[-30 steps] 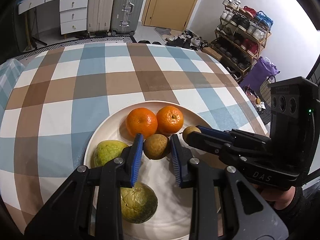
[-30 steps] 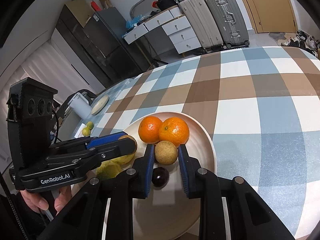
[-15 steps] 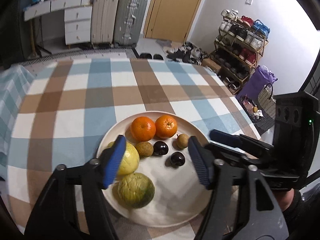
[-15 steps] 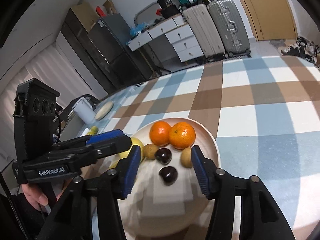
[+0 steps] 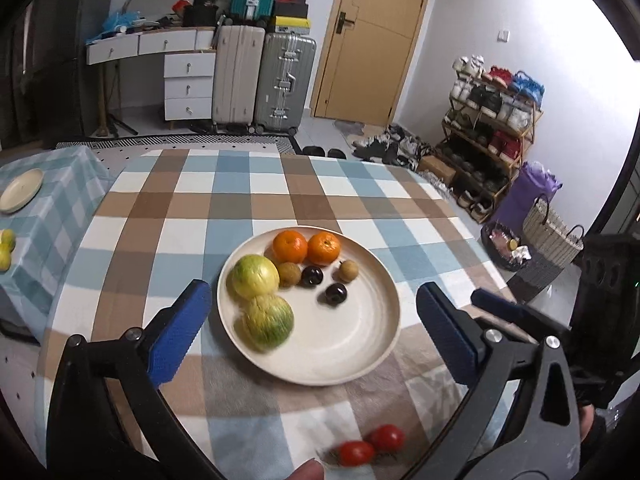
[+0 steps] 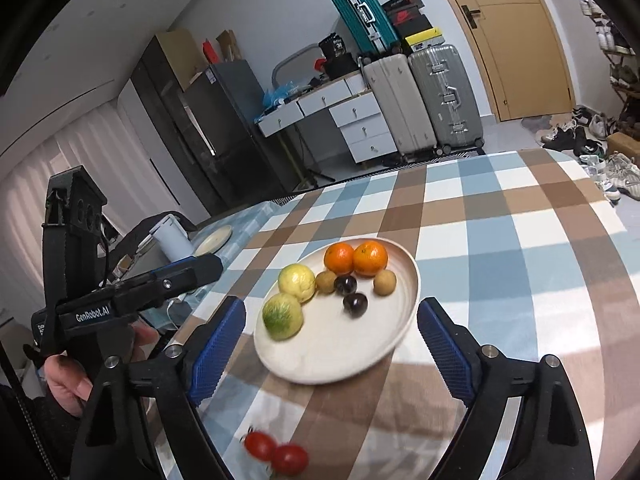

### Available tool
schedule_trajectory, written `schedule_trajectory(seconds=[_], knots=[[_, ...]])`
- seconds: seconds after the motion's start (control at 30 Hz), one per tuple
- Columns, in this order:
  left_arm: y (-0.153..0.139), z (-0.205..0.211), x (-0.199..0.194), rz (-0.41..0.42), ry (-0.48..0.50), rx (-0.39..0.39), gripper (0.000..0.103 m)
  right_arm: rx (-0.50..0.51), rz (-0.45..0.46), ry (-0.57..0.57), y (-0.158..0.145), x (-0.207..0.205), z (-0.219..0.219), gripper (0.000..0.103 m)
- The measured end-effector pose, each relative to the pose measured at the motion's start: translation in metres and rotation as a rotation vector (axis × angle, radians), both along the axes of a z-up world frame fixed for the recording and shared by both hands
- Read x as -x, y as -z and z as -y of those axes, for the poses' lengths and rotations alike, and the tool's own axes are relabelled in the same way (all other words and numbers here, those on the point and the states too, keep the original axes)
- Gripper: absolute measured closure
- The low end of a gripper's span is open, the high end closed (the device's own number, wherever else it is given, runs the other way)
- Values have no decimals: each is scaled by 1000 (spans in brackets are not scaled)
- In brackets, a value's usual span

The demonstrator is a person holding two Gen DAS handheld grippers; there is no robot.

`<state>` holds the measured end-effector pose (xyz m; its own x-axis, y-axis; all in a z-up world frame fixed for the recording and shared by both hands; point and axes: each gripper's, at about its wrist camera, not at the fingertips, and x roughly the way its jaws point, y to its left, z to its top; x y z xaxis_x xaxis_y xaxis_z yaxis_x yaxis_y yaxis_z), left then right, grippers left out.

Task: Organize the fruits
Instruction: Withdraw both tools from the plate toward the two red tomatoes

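Observation:
A cream plate [image 5: 360,360] [image 6: 352,364] on the checked tablecloth holds two oranges [image 5: 290,246] [image 6: 339,258], two yellow-green fruits [image 5: 253,277] [image 6: 282,316], two brown longans [image 5: 346,271] [image 6: 385,282] and two dark cherries [image 5: 335,293] [image 6: 355,303]. Two red tomatoes [image 5: 370,445] [image 6: 276,451] lie on the cloth in front of the plate. My left gripper [image 5: 312,336] is wide open and empty, above the plate's near side. My right gripper [image 6: 330,348] is wide open and empty, to the plate's right.
A second table at the left holds a small cream plate [image 5: 18,190], yellow-green fruits [image 5: 6,248] and a white kettle [image 6: 172,238]. Suitcases [image 5: 284,80], drawers and a shoe rack [image 5: 492,120] stand beyond the table's far edge.
Both grippers opened, each releasing a longan onto the plate, and pulled back and up from it. The two tomatoes came into view in front.

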<state>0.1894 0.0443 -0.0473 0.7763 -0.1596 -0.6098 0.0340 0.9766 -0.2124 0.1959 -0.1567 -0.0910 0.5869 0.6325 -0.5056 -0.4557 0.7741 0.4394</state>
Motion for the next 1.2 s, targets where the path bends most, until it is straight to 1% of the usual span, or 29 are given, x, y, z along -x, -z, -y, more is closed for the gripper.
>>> schedule_trajectory(seconds=[0.07, 0.13, 0.23, 0.3, 0.43, 0.53, 0.6, 0.7, 0.9, 1.0, 1.2], knots=[[1, 4, 16, 12, -6, 4, 1, 5, 3, 2, 2, 13, 2, 13], [6, 9, 31, 7, -8, 12, 1, 18, 4, 5, 4, 23, 3, 13], [14, 15, 51, 6, -28, 32, 1, 14, 9, 10, 9, 40, 7, 10], [23, 19, 65, 0, -50, 25, 1, 25, 16, 14, 13, 51, 9, 8], [37, 24, 82, -30, -53, 26, 1, 45, -3, 28, 20, 66, 9, 6], [43, 25, 95, -27, -68, 20, 1, 42, 1, 36, 24, 77, 9, 3], [48, 23, 101, -33, -64, 31, 1, 52, 4, 41, 26, 84, 7, 1], [57, 19, 108, -59, -56, 44, 1, 81, -3, 36, 27, 90, 1, 1], [75, 12, 120, -82, -48, 50, 1, 101, 5, 39, 30, 106, -8, 0], [82, 8, 123, -89, -51, 41, 1, 103, -8, 38, 34, 108, -10, 0], [96, -9, 126, -114, -74, 68, 1, 123, -42, -1, 44, 110, -21, 0]])
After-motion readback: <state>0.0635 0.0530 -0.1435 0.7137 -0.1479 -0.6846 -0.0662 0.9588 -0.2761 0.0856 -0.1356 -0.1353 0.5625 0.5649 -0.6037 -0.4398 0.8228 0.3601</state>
